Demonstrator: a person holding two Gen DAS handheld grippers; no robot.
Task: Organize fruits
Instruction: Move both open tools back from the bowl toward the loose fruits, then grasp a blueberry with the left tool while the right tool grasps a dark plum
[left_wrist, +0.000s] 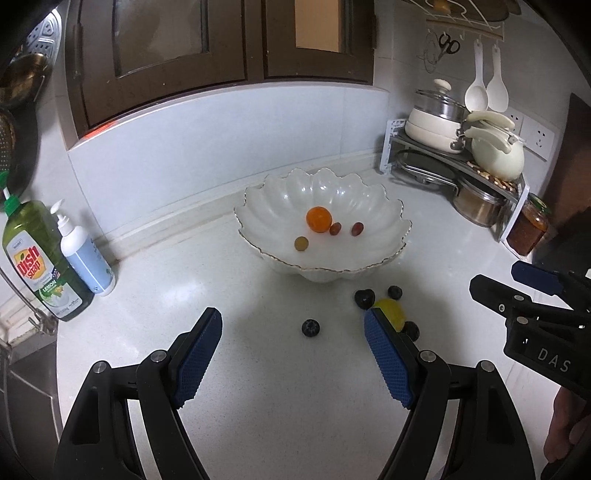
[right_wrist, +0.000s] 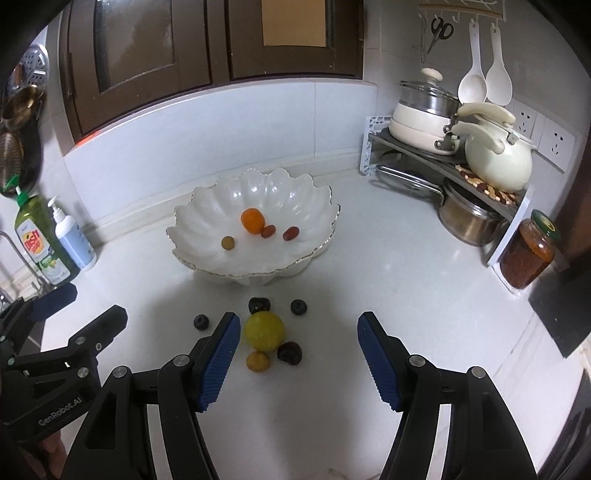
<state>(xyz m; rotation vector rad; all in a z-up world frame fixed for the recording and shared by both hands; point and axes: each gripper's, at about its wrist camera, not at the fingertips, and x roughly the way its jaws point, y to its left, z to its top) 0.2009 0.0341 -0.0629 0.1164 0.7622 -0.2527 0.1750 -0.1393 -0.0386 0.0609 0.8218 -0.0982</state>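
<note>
Both claws hang open and empty over the white surface (right_wrist: 406, 258): the left claw (left_wrist: 293, 321) with a blueberry (left_wrist: 310, 328) lying between its blue pads, the right claw (right_wrist: 297, 323) spread around a cluster of loose fruit. That cluster holds a yellow plum-like fruit (right_wrist: 265, 330), a small orange-yellow fruit (right_wrist: 257, 361) touching it at the near side, a dark cherry (right_wrist: 289, 353) just beside, and two more blueberries (right_wrist: 298, 307) near another dark cherry (right_wrist: 259, 305). Behind them stands the scalloped white bowl (right_wrist: 207, 221), already holding an orange fruit (right_wrist: 252, 220), two reddish grapes (right_wrist: 290, 233) and a greenish one (right_wrist: 228, 242). Dish soap (left_wrist: 40, 258) stands off to the left.
</note>
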